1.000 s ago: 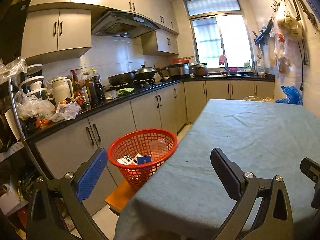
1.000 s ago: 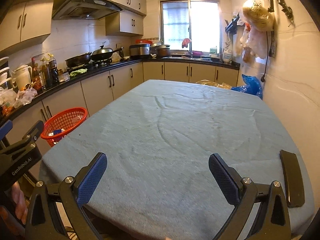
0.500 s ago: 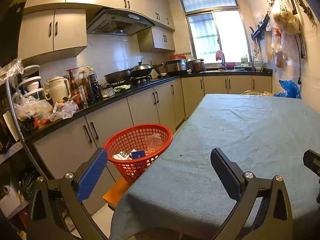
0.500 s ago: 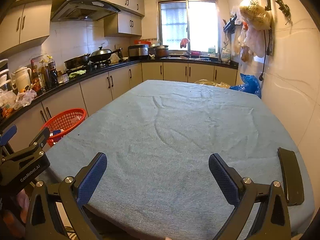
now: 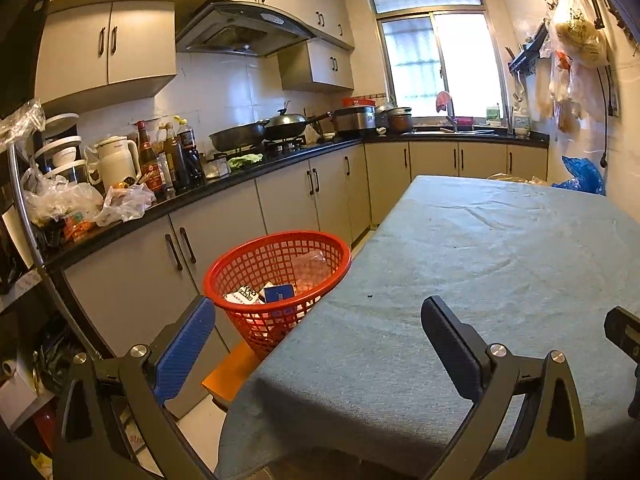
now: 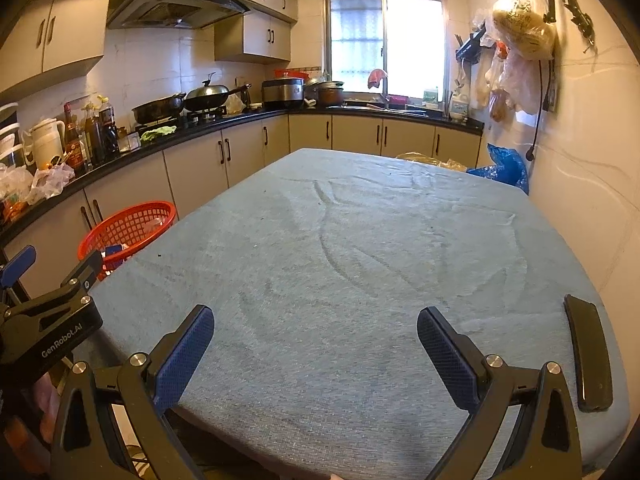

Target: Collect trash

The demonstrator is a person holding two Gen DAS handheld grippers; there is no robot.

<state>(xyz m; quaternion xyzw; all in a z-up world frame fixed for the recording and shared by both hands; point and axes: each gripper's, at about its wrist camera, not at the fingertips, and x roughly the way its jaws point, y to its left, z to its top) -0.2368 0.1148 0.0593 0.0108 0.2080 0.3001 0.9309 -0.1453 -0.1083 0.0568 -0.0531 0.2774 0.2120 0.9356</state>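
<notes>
Left gripper (image 5: 316,340) spread wide, holding nothing, above the near-left corner of the table (image 5: 500,260). Right gripper (image 6: 316,344) likewise wide apart and empty, over the near edge. Red basket (image 5: 276,276) stands just beside the table's left edge; cartons (image 5: 264,293) lie inside. Flat black object (image 6: 588,356) lies at the near-right corner.

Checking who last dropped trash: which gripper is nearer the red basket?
Left. The left gripper hovers just beside the red basket; the right gripper is over the table, farther off.
</notes>
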